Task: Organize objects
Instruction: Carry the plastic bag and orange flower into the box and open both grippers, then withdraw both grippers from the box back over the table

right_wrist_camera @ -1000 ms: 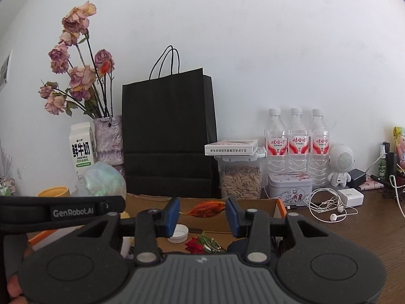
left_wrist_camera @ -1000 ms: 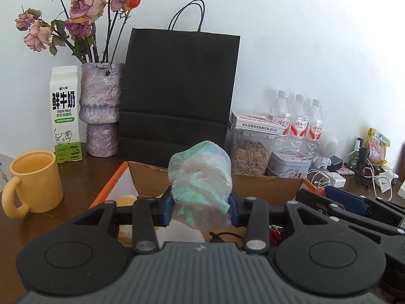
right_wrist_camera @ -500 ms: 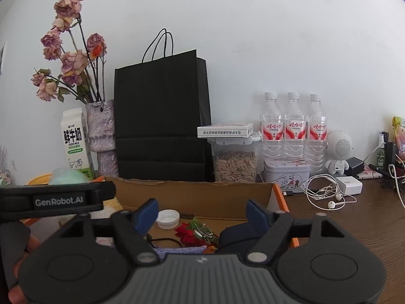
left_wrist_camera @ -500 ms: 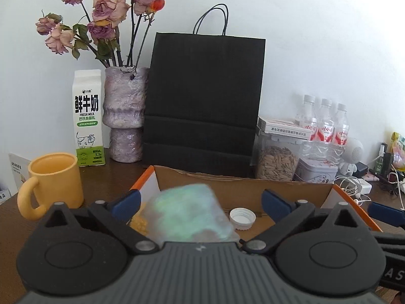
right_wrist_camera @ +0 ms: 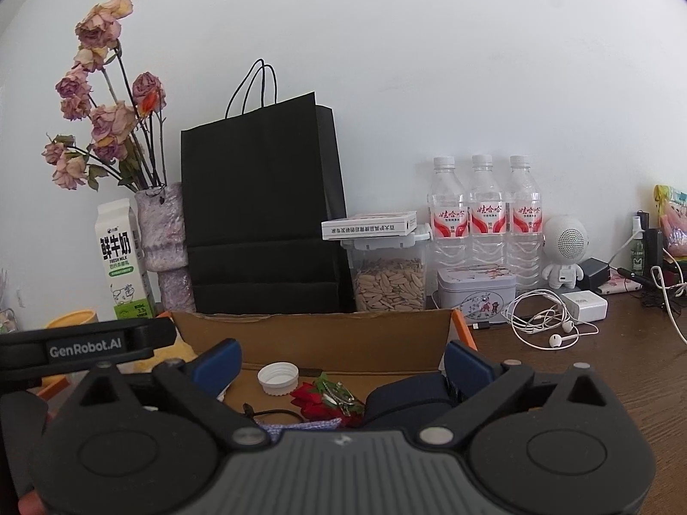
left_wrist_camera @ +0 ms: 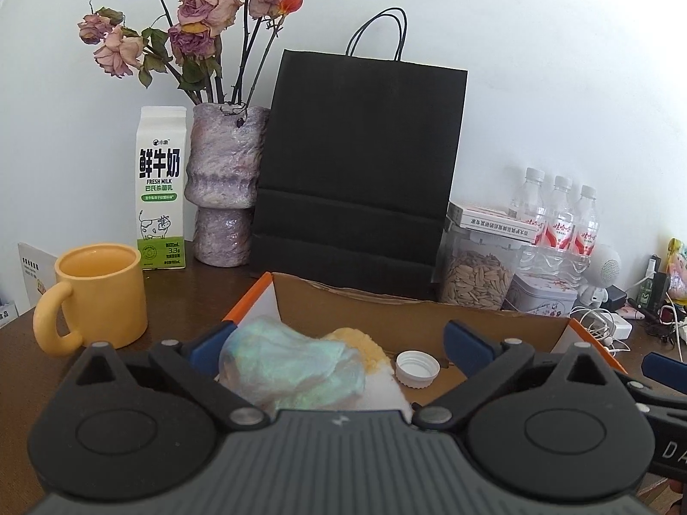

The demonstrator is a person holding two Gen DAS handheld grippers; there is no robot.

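A: Where are we in the task now? Both grippers stand over the cardboard box, and I think we are at the letting-go step.

B: Yes. The left gripper has its jaws wide apart, and the right gripper too; its jaws have just been opening. Neither presses on anything.

A: And the crumpled plastic bag?

B: It lies inside the box, at the left end, between the left jaws but free of them. It is thin, half transparent, with a green and pearly shine, and it looks soft and very light. Behind it there is something yellow; the view is blurred there, so we cannot tell what it is.

A: What else is in the box?

B: 1 white bottle cap, 1 red flower with green leaves and a dark blue thing under the right jaws.

A: So what does the next move call for?

B: We judge that both grippers must draw back and up without catching the bag, then look on the tabletop for the next loose thing, maybe the earphones.
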